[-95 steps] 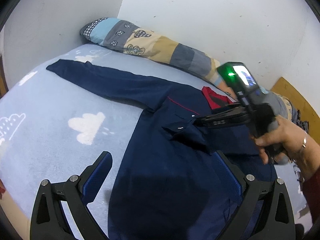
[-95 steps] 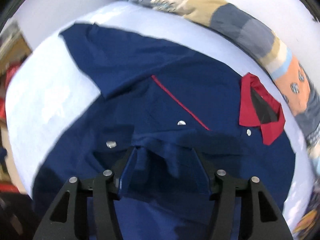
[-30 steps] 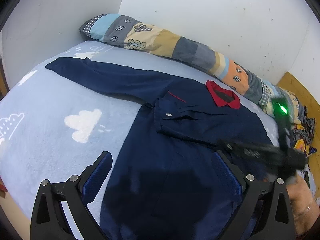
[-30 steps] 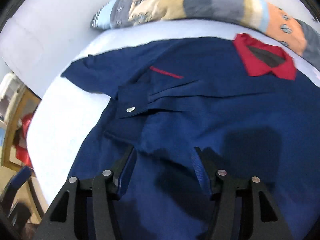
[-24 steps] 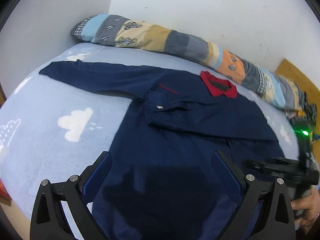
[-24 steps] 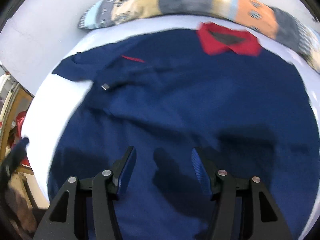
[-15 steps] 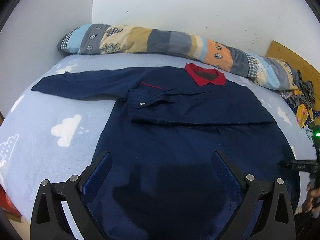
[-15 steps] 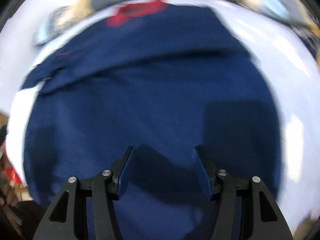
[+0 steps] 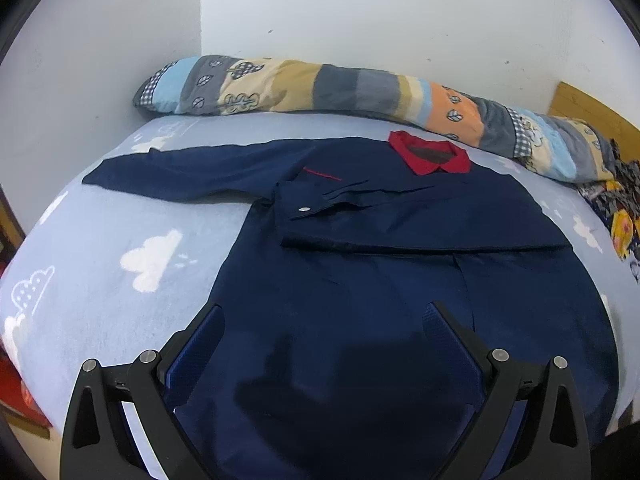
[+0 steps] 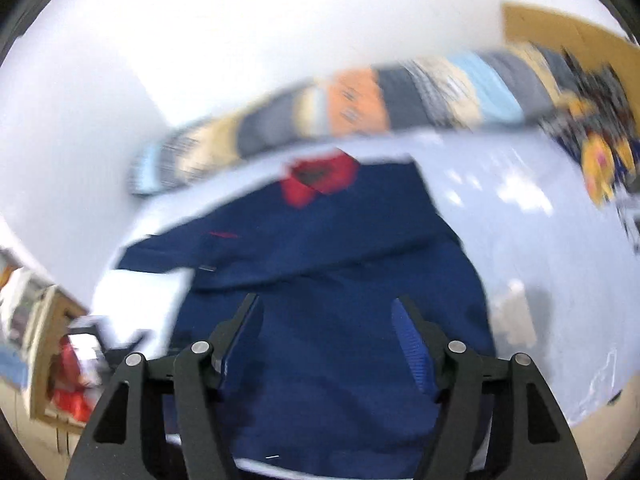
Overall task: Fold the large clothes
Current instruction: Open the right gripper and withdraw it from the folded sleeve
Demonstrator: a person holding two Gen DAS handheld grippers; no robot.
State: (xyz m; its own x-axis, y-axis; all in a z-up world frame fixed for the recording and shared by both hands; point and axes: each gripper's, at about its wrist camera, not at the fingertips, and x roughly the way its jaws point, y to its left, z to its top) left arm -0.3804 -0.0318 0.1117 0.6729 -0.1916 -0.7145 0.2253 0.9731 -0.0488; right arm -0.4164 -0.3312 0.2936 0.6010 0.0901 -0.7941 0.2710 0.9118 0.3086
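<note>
A navy shirt [image 9: 360, 280] with a red collar [image 9: 430, 156] lay spread flat on the bed [image 9: 100, 240], collar toward the wall [image 9: 360, 12] and hem toward the cameras. One sleeve [image 9: 180, 176] stretched out straight to the left across the pale blue sheet with its white cloud prints. The other sleeve [image 9: 400, 216] lay folded across the chest, its cuff with a silver snap [image 9: 305, 209] ending near the left side of the body, just below a thin red stripe [image 9: 322, 173]. A long patchwork pillow [image 9: 320, 88] ran along the wall behind the collar, and a heap of patterned cloth [image 9: 620, 216] sat at the bed's right edge beside a wooden board [image 9: 592, 108].

The left tongs [image 9: 324, 332] hung above the lower part of the shirt, spread wide with nothing between the blue pads [image 9: 200, 344], casting a shadow on the fabric below.

The right wrist view was smeared with motion blur. It showed the right tongs [image 10: 326, 324] parted about halfway and holding nothing, poised over the shirt's [image 10: 332, 300] lower right part, near the hem. The collar [image 10: 320, 178] and pillow [image 10: 360, 108] were recognisable farther off, and the bare sheet [image 10: 540, 240] lay to the right. At the left edge of that view stood blurred wooden furniture [image 10: 44, 360] with something red [image 10: 70, 396] in it; what it was I could not tell.
</note>
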